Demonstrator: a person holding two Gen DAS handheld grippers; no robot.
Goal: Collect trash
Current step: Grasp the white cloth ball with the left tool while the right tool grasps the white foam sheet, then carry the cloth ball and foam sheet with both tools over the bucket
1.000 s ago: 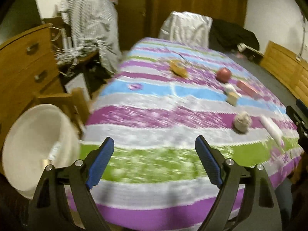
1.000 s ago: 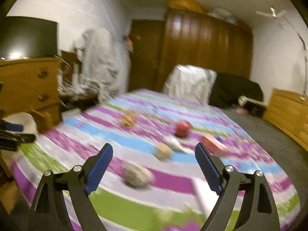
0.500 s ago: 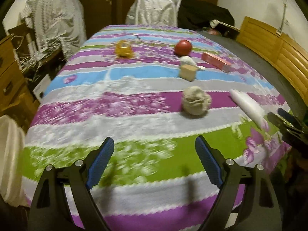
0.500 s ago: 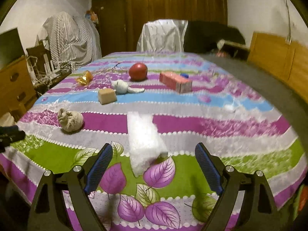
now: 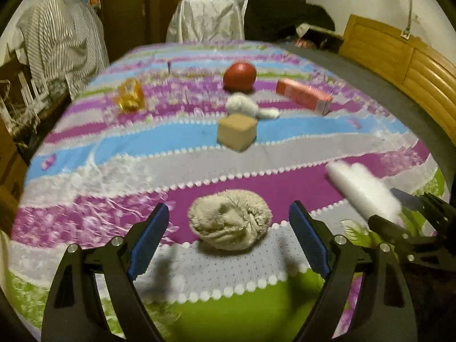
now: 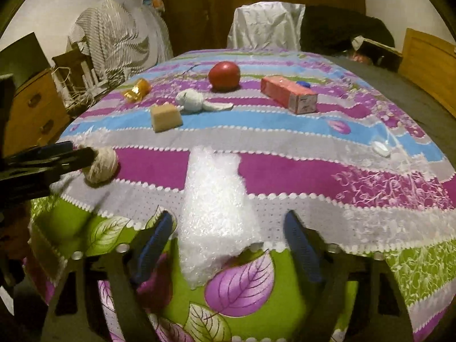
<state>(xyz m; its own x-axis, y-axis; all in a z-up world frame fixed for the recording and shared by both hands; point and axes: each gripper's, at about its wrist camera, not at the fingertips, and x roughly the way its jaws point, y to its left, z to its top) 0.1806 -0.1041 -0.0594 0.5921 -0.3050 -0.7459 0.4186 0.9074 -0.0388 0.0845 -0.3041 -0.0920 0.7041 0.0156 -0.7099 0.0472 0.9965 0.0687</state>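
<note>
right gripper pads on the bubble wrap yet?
Apart. In the right wrist view the right gripper straddles the bubble wrap, its jaws having just been closing, but bedspread shows between each blue pad and the wrap's edges.

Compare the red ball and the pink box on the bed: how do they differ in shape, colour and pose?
The red ball is round; the pink box is long with flat sides. The ball is deep red; the box is paler, with a printed end. The ball sits on a small contact patch; the box lies flat on a long side, slanted across the stripes. Both rest untouched on the far bedspread.
</note>
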